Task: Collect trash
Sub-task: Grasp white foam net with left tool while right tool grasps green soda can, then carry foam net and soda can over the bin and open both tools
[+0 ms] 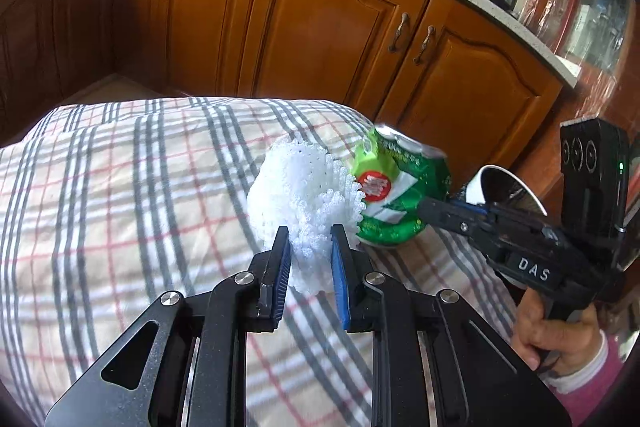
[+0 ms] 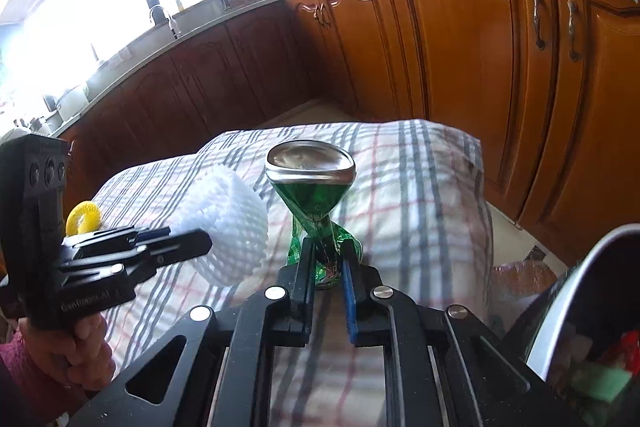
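Observation:
A white foam fruit net point(image 1: 298, 195) is pinched at its lower end by my left gripper point(image 1: 310, 241), whose blue pads squeeze it over the checked tablecloth point(image 1: 120, 187). Right beside the net is a crushed green soda can point(image 1: 400, 187), and my right gripper point(image 1: 428, 211) reaches in from the right and grips it. In the right wrist view my right gripper point(image 2: 326, 253) is shut on the can point(image 2: 316, 195) at its crumpled waist, the can's silver end facing away. There the left gripper point(image 2: 188, 239) holds the foam net point(image 2: 232, 227) at the left.
A metal trash bin point(image 2: 580, 307) with scraps inside stands at the right edge of the table; its rim point(image 1: 504, 183) shows behind the right gripper. A yellow ring-shaped thing point(image 2: 84, 217) lies at the table's left. Wooden kitchen cabinets point(image 1: 320, 27) run behind the table.

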### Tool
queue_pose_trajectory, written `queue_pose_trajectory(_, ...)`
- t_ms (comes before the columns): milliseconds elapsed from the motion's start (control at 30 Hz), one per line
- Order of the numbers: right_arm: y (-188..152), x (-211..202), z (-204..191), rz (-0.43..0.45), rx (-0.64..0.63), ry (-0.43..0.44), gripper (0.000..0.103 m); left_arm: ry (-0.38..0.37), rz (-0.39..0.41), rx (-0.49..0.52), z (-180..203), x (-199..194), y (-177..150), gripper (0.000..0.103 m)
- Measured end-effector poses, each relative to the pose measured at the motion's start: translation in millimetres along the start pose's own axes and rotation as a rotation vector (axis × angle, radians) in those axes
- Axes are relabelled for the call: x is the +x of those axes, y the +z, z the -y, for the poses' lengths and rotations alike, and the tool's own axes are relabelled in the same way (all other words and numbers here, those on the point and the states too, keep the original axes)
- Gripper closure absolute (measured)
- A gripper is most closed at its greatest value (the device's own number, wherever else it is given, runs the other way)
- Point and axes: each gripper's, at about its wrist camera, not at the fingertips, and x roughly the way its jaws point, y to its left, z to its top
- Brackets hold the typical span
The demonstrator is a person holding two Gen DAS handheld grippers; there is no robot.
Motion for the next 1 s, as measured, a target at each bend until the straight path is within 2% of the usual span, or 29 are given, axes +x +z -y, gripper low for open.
queue_pose_trajectory(300, -26.5, -31.7, -8.8, 0.039, 0.067, 0.015, 0.091, -0.029, 0.005, 0.012, 15.4, -22.9, -12.1, 0.085)
queue_pose_trajectory(500, -38.9, -23.1, -16.9, -0.044, 0.05, 0.032, 0.091, -0.036, -0.005, 0.014, 21.4, -31.2, -25.5, 0.085)
queue_pose_trajectory(600, -39.6, -17.0, -19.7, -0.053, 0.05, 0.05, 0.089, -0.03, -0.015, 0.011, 19.1, -33.6, -29.9, 0.085)
queue_pose_trajectory(767, -36.4, -3.5, -22.2, -0.051, 0.056, 0.064, 0.081, -0.019, -0.021, 0.008, 13.9, -38.0, -34.1, 0.085)
queue_pose_trajectory(867, -32.4, 2.1, -22.1, -0.038, 0.061, 0.056, 0.082, -0.016, -0.024, 0.004, 12.1, -39.1, -35.5, 0.085)
queue_pose_trajectory(933, -30.8, 2.8, -21.2, -0.029, 0.07, 0.032, 0.089, -0.018, -0.023, 0.002, 13.1, -39.7, -35.5, 0.085)
queue_pose_trajectory(1000, -31.7, -1.2, -18.9, -0.02, 0.086, 0.017, 0.089, -0.021, -0.021, 0.006, 16.1, -40.2, -35.3, 0.085)
